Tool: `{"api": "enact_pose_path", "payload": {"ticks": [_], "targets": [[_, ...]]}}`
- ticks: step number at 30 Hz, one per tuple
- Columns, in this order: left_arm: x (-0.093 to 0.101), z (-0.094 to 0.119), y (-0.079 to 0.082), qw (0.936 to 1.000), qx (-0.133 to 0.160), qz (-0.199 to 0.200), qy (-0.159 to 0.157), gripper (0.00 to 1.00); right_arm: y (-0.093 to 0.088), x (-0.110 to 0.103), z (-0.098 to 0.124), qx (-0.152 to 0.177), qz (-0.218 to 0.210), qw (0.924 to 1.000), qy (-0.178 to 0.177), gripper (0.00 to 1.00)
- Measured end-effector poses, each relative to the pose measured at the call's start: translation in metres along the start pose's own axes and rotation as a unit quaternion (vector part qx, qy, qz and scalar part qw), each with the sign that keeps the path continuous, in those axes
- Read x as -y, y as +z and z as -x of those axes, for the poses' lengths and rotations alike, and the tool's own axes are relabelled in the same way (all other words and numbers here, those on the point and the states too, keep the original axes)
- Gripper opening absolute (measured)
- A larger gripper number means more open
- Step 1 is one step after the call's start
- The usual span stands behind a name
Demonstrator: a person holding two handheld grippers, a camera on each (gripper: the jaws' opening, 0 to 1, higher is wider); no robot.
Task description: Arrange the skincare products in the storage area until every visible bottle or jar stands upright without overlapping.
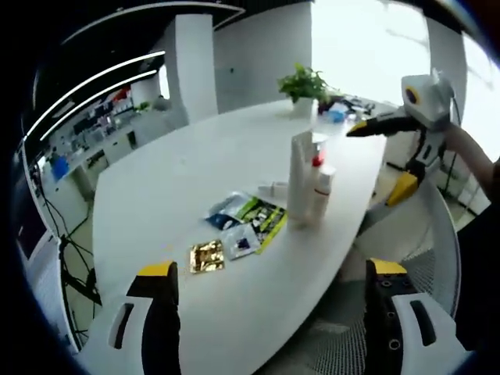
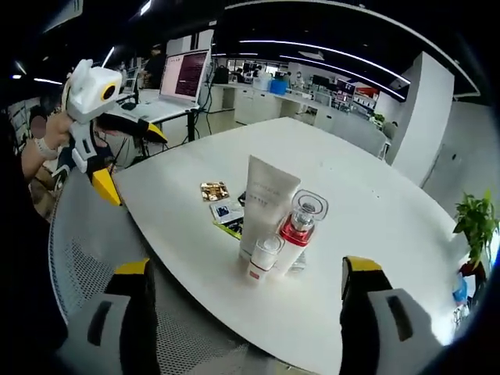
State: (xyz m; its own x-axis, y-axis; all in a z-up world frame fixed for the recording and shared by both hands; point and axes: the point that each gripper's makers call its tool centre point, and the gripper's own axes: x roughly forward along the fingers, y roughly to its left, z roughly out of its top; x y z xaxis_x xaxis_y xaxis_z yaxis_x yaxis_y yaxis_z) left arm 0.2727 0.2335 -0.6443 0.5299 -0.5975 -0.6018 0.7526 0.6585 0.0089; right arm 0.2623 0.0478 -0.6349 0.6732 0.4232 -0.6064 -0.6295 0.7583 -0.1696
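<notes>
While upright, smooth flat-sided tube [image 2: 266, 205]

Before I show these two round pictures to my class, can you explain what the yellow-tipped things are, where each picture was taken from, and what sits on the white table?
A person holds a hand-held gripper in each hand, and a camera rides on each. In the left gripper view, the left hand-held gripper rises from the bottom, jaws open, holding nothing. The right hand-held gripper does the same in the right gripper view, and also shows across the table. On the white table stand a tall white tube, a red-collared bottle and a small white bottle, close together. Flat sachets lie beside them.
</notes>
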Motion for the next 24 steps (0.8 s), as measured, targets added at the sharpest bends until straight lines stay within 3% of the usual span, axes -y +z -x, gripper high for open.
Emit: {"api": "enact_pose_path", "payload": {"ticks": [12, 19, 24], "targets": [[-0.004, 0.004, -0.002, 0.9995, 0.015, 0.029, 0.005, 0.97, -0.012, 0.009, 0.002, -0.03, -0.011, 0.9995, 0.007, 0.99], [-0.02, 0.002, -0.012, 0.9986, 0.007, 0.046, 0.022, 0.97, -0.019, 0.026, -0.004, -0.042, -0.011, 0.999, 0.008, 0.99], [-0.023, -0.004, -0.01, 0.998, 0.006, 0.056, 0.028, 0.97, -0.023, 0.043, -0.007, -0.042, -0.019, 0.9989, 0.003, 0.99]]}}
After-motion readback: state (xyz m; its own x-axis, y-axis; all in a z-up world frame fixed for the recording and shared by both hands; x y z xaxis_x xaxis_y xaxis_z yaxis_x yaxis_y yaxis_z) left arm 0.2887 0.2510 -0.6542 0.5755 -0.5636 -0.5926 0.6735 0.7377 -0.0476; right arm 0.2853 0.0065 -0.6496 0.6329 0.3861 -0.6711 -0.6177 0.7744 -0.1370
